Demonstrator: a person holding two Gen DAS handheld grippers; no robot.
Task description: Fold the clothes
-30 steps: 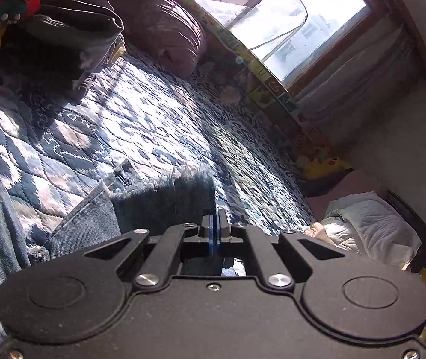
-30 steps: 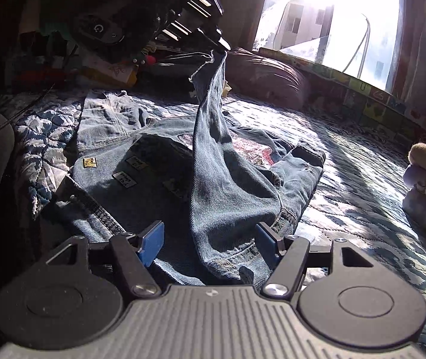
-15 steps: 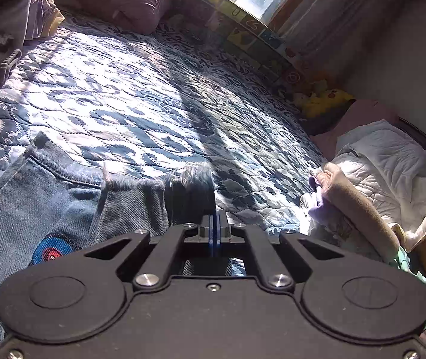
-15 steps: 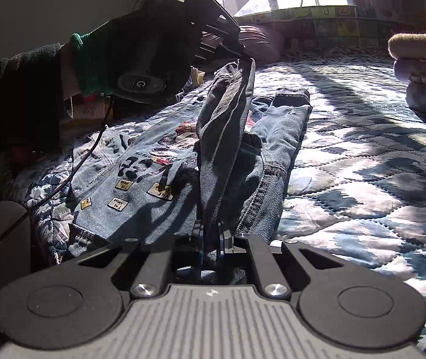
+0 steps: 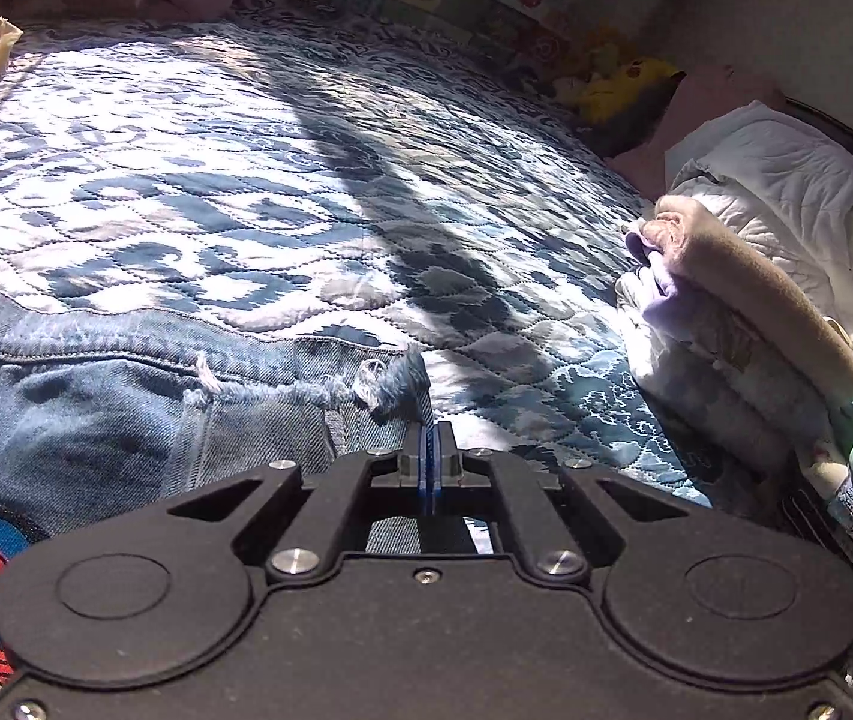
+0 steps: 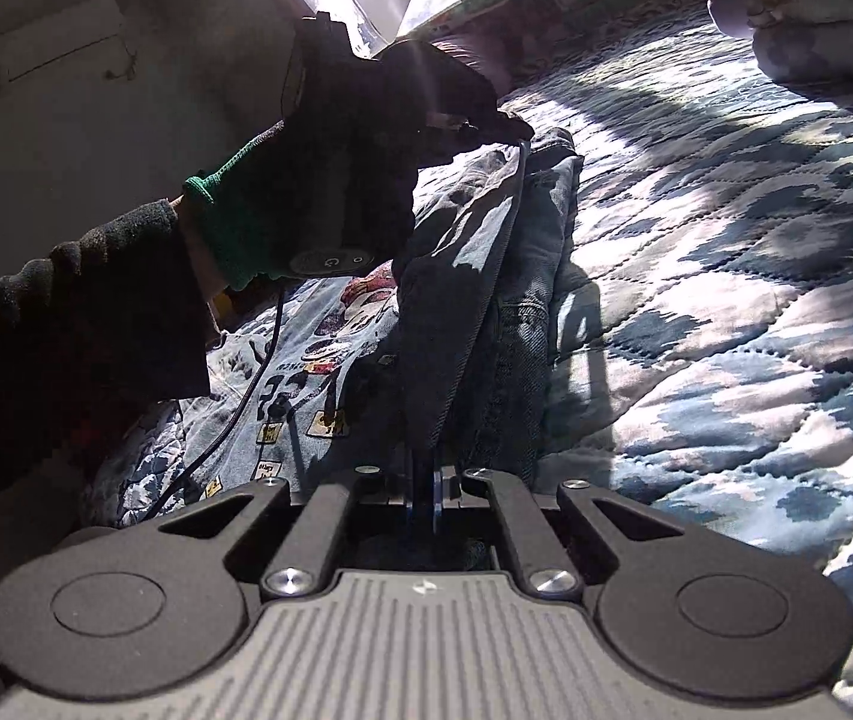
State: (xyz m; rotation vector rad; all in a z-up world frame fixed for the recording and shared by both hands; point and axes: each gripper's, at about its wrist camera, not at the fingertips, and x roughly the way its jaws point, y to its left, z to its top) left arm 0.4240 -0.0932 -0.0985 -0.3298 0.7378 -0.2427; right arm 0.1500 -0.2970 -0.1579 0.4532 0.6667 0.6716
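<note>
Patched, frayed jeans pinched taut by left claw and right claw

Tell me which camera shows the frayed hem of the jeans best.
The left wrist view: the frayed hem sits sunlit just ahead of the left gripper, jaws shut on it. The right wrist view shows that end of the jeans only far off, shadowed under the gloved hand.

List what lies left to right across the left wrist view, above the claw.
Jeans → patterned quilt → stack of folded clothes → white blanket.
</note>
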